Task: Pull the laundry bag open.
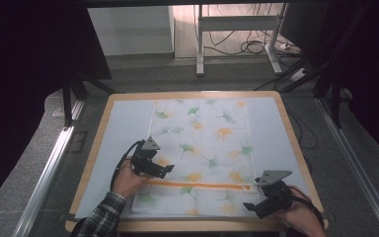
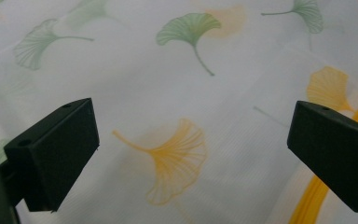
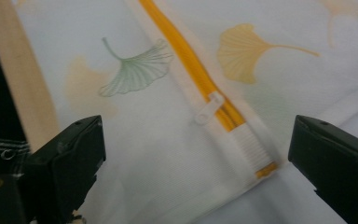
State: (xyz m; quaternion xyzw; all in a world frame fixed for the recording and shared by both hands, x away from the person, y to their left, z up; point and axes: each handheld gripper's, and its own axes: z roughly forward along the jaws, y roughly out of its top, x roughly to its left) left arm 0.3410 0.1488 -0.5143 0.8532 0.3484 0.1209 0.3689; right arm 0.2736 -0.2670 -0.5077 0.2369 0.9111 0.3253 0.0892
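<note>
Both grippers' jaws wide, zipper pull (image 3: 209, 111) between right gripper (image 3: 193, 172) jaws.

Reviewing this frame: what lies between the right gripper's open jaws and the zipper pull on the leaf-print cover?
Only bare white leaf-print cover: in the right gripper view, the right gripper has its jaws apart, and the zipper pull on the orange zipper lies just ahead, untouched.

White cloth bag (image 1: 200, 148), green and orange ginkgo leaves; orange zipper (image 1: 197, 185).
</note>
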